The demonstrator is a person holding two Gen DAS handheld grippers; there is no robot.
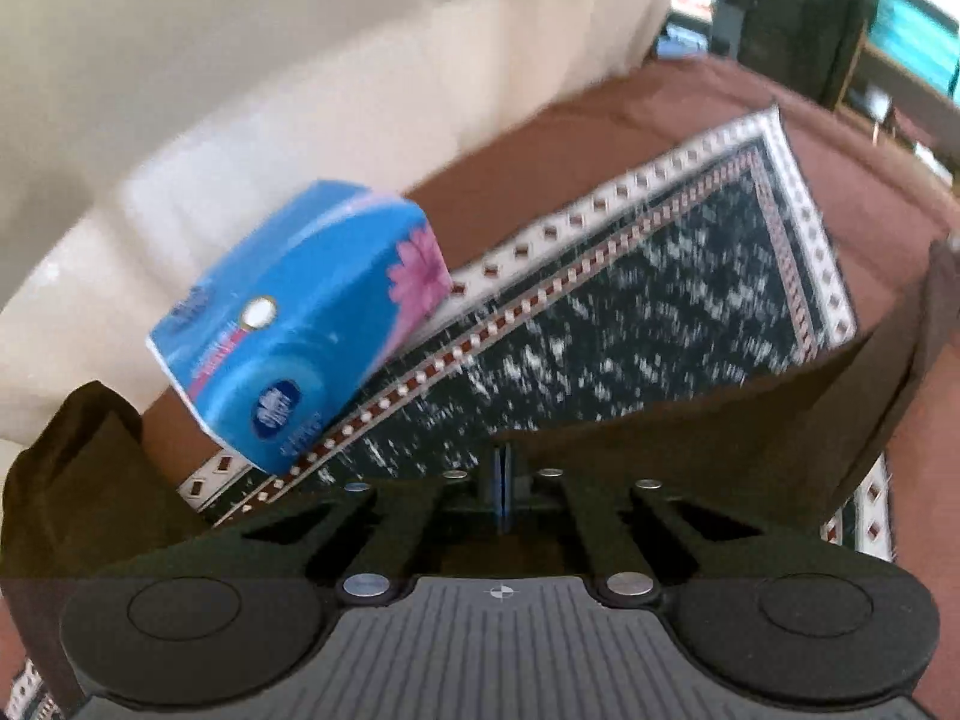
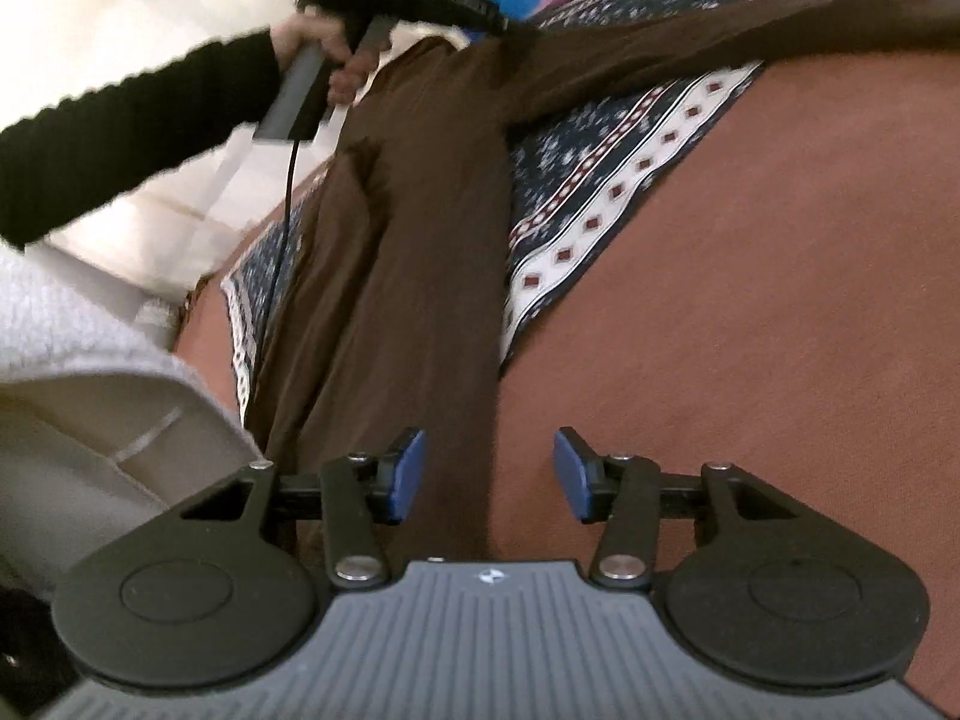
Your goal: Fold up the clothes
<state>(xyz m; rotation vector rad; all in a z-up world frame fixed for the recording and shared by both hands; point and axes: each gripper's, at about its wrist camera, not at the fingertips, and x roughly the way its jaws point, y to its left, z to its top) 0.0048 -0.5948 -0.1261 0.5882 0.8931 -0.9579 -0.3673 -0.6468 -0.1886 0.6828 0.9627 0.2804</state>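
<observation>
In the left wrist view, your left gripper [image 1: 501, 480] was closed tight on the brown garment [image 1: 750, 414], which ran off toward three o'clock over the patterned cloth [image 1: 660, 276].

In the right wrist view, your right gripper [image 2: 489, 474] stood half open, holding nothing, with the long unfolded garment [image 2: 420, 276] stretching toward twelve. Folding had barely started.

Daylit, motion-blurred — fisheye bending edges (corners black).
</observation>
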